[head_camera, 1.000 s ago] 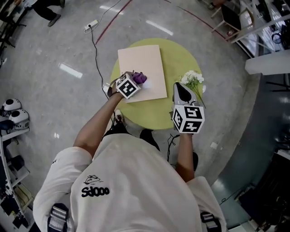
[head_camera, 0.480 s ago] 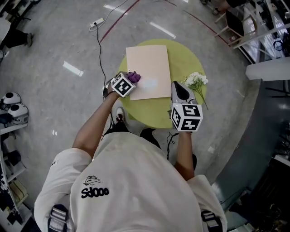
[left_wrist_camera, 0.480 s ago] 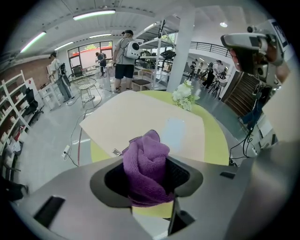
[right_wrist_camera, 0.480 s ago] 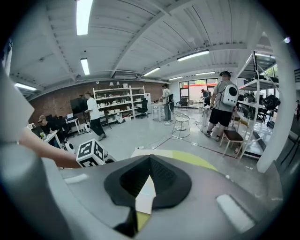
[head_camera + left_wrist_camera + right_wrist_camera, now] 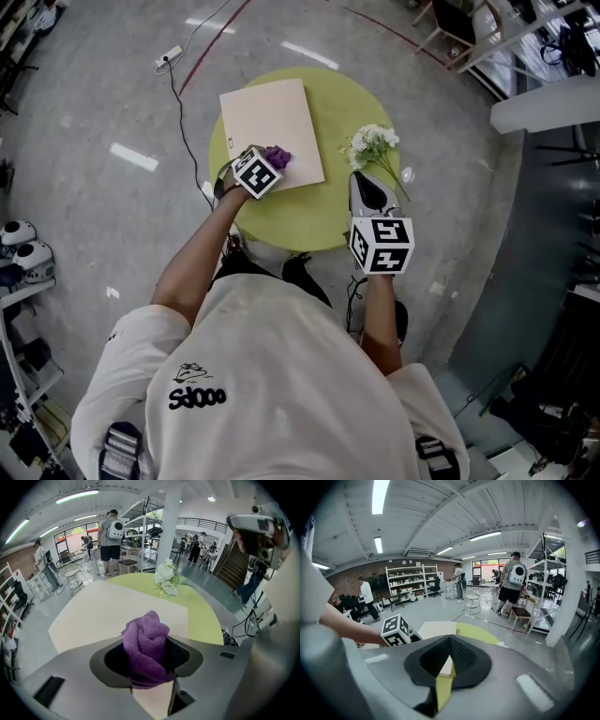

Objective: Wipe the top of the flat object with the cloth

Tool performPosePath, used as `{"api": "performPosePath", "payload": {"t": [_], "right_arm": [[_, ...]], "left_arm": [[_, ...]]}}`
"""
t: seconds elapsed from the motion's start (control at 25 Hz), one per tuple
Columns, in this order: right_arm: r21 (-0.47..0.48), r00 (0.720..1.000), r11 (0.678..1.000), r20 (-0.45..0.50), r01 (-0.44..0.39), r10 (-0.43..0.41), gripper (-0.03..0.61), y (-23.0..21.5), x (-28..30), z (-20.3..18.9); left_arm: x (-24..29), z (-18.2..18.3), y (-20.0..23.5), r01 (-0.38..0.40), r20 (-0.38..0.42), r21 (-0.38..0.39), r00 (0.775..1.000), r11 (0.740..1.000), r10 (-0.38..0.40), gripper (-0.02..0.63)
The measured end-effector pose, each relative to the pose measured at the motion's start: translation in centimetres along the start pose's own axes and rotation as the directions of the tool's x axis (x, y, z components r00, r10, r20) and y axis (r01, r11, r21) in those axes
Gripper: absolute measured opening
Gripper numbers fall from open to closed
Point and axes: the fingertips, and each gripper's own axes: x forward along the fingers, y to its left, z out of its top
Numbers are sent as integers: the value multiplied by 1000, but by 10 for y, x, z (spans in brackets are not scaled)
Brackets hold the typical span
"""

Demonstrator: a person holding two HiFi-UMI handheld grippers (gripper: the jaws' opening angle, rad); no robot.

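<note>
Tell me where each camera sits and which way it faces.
Head view: on the person's head, facing steeply down at the green table; shoulders, arms, left tool and right tool show.
Left gripper view: on the left tool, looking along jaws shut on the purple cloth, toward the flowers.
Right gripper view: on the right tool, empty jaws together, facing the left forearm.
All three share the beige board.

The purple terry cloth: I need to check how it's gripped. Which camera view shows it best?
The left gripper view: the purple terry cloth sits bunched and close up between the jaws of the left gripper. The head view shows only a small purple patch on the beige flat board. The right gripper view doesn't show it.
</note>
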Motion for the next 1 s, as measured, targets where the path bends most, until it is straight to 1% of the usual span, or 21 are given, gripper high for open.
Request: {"api": "performPosePath", "payload": {"t": [0.16, 0.36, 0.48, 0.6, 0.72, 0.88, 1.0], "right_arm": [[23, 999, 999, -10, 47, -47, 9, -25, -21, -13], [55, 995, 994, -27, 99, -98, 11, -49, -46, -29], [71, 992, 990, -30, 121, -120, 9, -58, -55, -34], [79, 992, 989, -34, 124, -122, 9, -57, -56, -35], [78, 994, 992, -35, 104, -102, 11, -48, -48, -34], [55, 998, 997, -26, 52, -50, 10, -26, -25, -26], [29, 1000, 1000, -16, 2, -1, 10, -3, -5, -17]], "left_arm": [[19, 35, -31, 36, 5, 68, 999, 997, -36, 198], [39, 70, -80, 94, 12, 152, 995, 984, -97, 198], [45, 79, -105, 124, 6, 209, 992, 970, -128, 198], [45, 76, -117, 135, 0, 255, 990, 958, -139, 198], [38, 62, -118, 155, -2, 247, 987, 956, -159, 198], [24, 32, -101, 155, -3, 190, 988, 969, -157, 198], [10, 0, -83, 140, -8, 144, 990, 980, -141, 198]]}}
